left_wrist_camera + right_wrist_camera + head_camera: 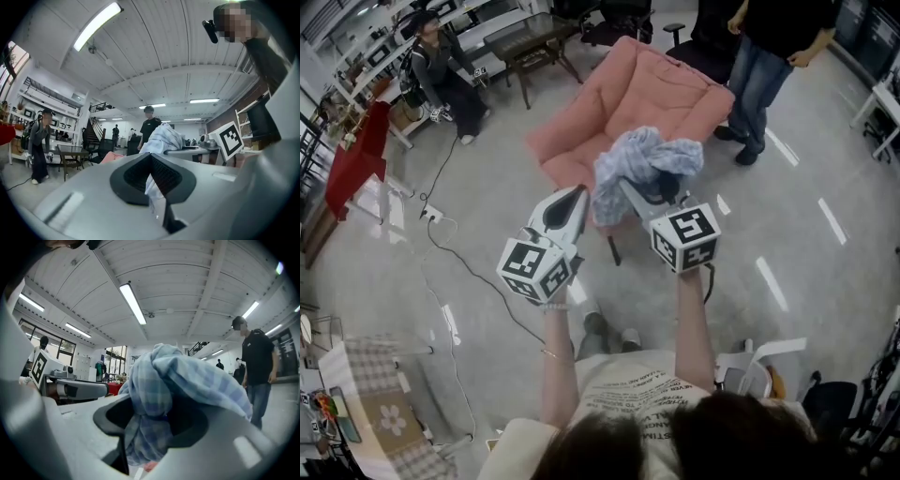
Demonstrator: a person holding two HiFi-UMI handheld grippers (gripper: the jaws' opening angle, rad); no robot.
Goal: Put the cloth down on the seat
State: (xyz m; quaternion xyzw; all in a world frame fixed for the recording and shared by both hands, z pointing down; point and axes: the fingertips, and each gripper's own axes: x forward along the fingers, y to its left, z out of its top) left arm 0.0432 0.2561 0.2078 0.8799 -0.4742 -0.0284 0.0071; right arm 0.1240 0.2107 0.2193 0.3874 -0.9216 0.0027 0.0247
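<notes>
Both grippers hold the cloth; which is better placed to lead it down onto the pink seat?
Right, probably. The right gripper clamps the thick bunch of the cloth, so most of it follows that hand; the left gripper pinches only a thin fold. Both hang near the front edge of the seat.

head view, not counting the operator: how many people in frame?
2. A person in grey at upper left, near the dark table; a person in jeans at upper right, beside the pink chair. Others may be out of frame.
</notes>
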